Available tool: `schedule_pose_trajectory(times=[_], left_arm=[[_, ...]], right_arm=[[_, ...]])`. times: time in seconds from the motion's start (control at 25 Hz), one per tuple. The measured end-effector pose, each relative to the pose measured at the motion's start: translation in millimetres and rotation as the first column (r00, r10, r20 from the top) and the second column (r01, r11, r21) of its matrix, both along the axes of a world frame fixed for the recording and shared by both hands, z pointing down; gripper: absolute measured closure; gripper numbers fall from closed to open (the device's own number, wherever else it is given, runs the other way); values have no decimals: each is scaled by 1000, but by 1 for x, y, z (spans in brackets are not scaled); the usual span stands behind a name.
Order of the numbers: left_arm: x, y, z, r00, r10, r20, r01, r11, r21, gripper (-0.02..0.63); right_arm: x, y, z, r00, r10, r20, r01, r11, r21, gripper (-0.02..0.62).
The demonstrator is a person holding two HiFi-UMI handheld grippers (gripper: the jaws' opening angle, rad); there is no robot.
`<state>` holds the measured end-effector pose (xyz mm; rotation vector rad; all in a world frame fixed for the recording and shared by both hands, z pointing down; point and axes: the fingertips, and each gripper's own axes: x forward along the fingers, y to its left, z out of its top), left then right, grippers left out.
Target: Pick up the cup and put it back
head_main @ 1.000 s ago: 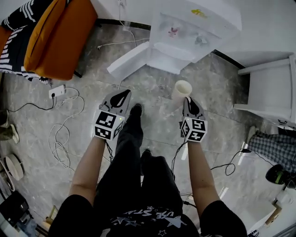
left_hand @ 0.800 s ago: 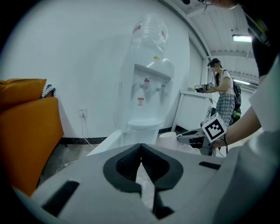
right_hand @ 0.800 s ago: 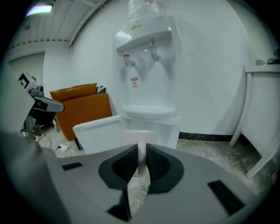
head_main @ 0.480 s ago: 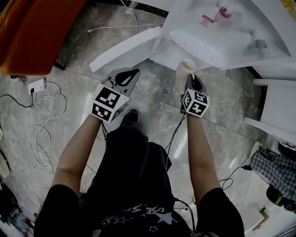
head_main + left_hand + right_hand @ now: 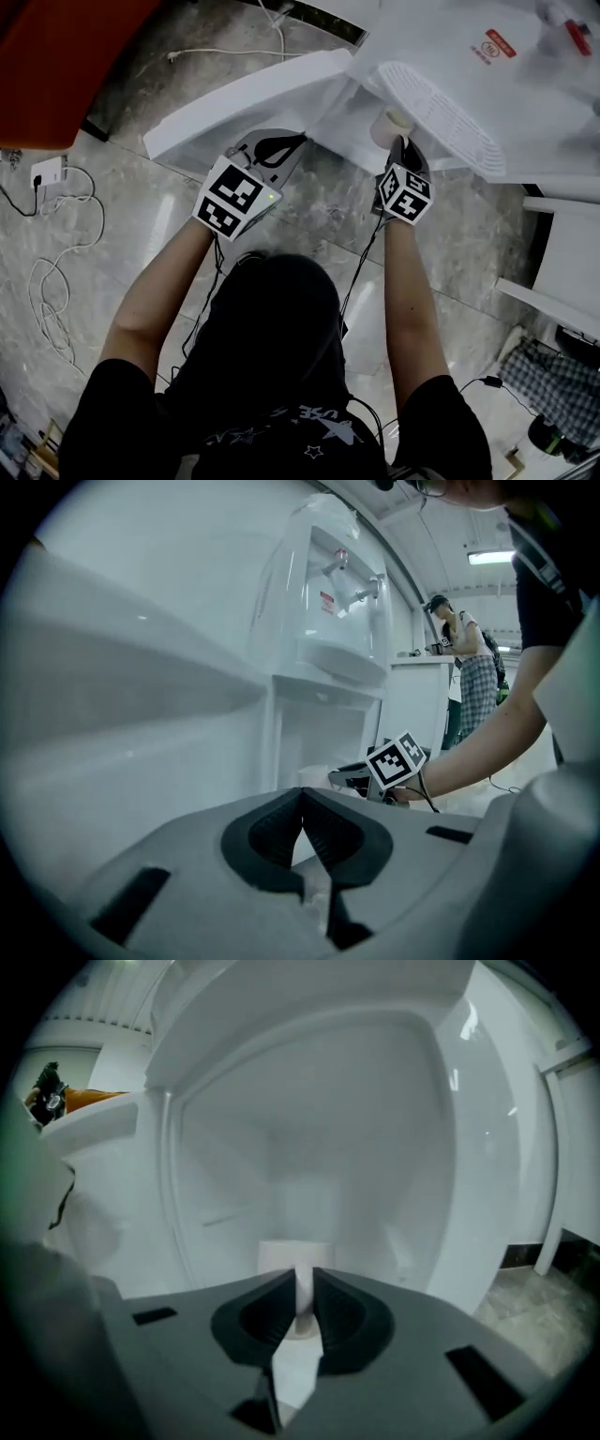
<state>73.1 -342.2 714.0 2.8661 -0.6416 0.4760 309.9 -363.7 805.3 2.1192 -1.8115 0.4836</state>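
Now down at the open cabinet (image 5: 375, 1110) in the frame's upper right, with the cup (image 5: 391, 127) pinched by its wall in the right gripper (image 5: 405, 148) and the left gripper (image 5: 292, 142) clenched empty alongside, seemingly moments from setting it back.

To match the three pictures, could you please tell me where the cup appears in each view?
Head view: upper right of centre, the cup held by the right gripper.
Left gripper view: not clearly made out, lost in white beside the right gripper.
Right gripper view: low centre, its wall pinched between the jaws.
Shared landmark: the white water dispenser.
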Motion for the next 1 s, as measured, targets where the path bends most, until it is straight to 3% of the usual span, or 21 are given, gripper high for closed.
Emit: schedule_pose_trajectory(times=[0.32,0.6,1.0], left_arm=[[10,-7,30,996,-93,-2,93,995,-47,597],[-6,-4,45,990,-141,22,142,986,-81,597],[-5,3,44,993,-115,25,116,991,-70,597]], right_arm=[[3,-29,25,999,-40,20,39,999,38,551],[0,-36,30,999,-51,-4,51,997,59,549],[-20,-25,57,999,-47,17,48,997,-61,548]])
